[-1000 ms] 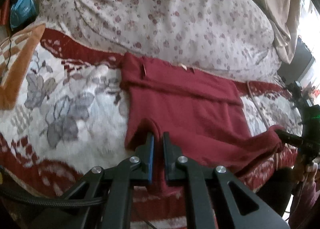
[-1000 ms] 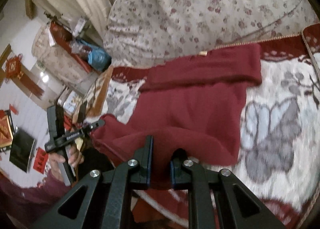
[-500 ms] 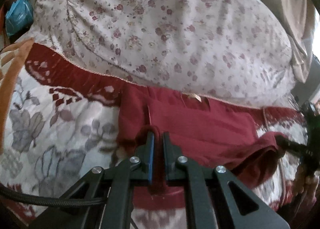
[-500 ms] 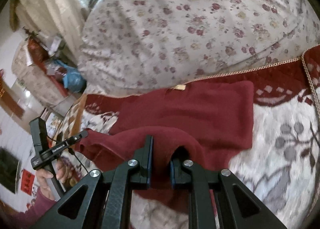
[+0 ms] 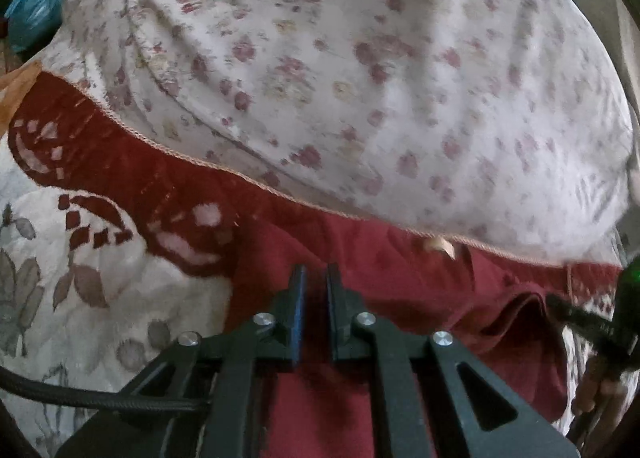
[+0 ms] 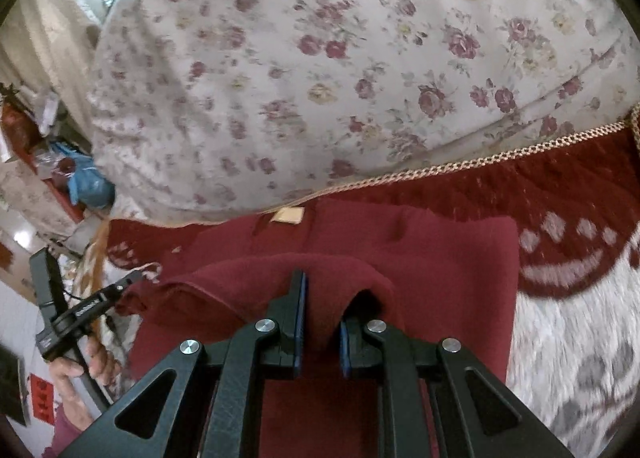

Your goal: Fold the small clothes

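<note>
The red top [image 6: 440, 258] is held tight by the left gripper [image 5: 314, 286] and the right gripper [image 6: 322, 298]. If one corner is dropped early, the fold could be crooked.

A big flowered cushion [image 5: 360, 77] walls off the whole upper frame right behind the red garment [image 6: 440, 258], leaving open blanket [image 5: 60, 278] only at lower left.

The garment [image 6: 440, 258] ahead of the right tool [image 6: 320, 298] is matt, fuzzy dark-red knit cloth. Under it the blanket [image 5: 100, 258] looks plush and woven, edged with braided cord. Beyond lies smooth floral cotton bedding [image 6: 340, 57]. The left tool [image 5: 314, 290] is matt black plastic with shiny metal screws.
</note>
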`<control>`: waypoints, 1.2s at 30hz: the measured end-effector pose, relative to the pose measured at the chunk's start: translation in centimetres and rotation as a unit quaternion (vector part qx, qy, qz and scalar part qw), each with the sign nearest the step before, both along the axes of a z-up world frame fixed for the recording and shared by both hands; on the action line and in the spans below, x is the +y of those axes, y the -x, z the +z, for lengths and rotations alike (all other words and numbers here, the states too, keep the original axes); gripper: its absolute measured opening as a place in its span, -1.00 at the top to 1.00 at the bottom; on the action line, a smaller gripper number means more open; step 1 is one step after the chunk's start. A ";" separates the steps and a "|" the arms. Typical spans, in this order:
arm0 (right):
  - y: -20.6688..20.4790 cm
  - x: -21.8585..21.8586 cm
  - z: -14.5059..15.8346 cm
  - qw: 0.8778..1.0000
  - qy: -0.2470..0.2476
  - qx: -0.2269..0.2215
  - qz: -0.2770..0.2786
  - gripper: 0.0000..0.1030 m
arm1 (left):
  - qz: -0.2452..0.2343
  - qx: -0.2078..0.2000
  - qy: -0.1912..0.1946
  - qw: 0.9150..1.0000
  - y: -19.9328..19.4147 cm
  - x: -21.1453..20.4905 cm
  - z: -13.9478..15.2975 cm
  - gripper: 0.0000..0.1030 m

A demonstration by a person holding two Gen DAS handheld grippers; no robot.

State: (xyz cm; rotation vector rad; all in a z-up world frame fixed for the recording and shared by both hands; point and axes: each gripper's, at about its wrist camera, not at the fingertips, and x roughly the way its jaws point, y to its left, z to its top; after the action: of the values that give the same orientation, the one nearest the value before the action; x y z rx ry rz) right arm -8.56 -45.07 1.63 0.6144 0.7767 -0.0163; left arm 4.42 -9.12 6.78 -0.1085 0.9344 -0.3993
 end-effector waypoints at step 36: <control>5.3 0.2 1.6 0.990 0.130 0.052 -0.031 -0.07 | -0.008 -0.007 -0.100 0.995 3.0 0.5 -1.3 -0.62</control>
State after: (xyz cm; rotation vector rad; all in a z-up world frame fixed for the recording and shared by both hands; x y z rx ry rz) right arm -13.87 -44.84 3.22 0.3926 0.8403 -0.2059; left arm 1.39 -8.60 5.45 0.0837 0.9566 -0.3185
